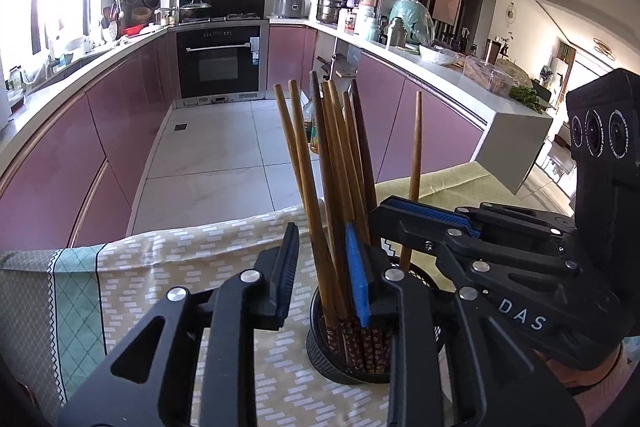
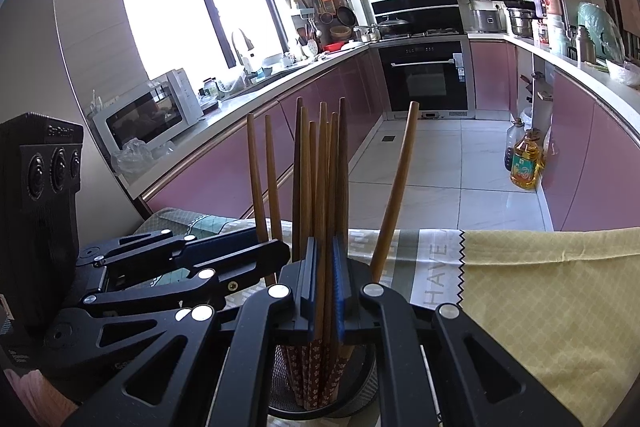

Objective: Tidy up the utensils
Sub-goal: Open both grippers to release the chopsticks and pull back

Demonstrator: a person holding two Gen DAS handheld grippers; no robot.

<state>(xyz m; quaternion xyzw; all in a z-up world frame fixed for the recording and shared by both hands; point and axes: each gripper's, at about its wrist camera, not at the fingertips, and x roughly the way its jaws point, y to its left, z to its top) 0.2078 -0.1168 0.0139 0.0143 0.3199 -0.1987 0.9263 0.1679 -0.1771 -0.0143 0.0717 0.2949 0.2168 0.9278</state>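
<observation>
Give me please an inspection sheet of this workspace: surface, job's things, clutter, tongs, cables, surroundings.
Surface: table under a patterned tablecloth, beige with grey-green bands.
Job's things: wooden chopsticks stand upright in a round black holder; one chopstick leans apart to the right.
Clutter: nothing seen on the cloth near the holder.
Tongs: right tongs shut on part of the chopstick bundle above the holder. Left tongs open, one pad on each side of several chopsticks.
Cables: nothing seen.
Surroundings: kitchen with pink cabinets, built-in oven, microwave, oil bottle on the tiled floor, crowded counters.
</observation>
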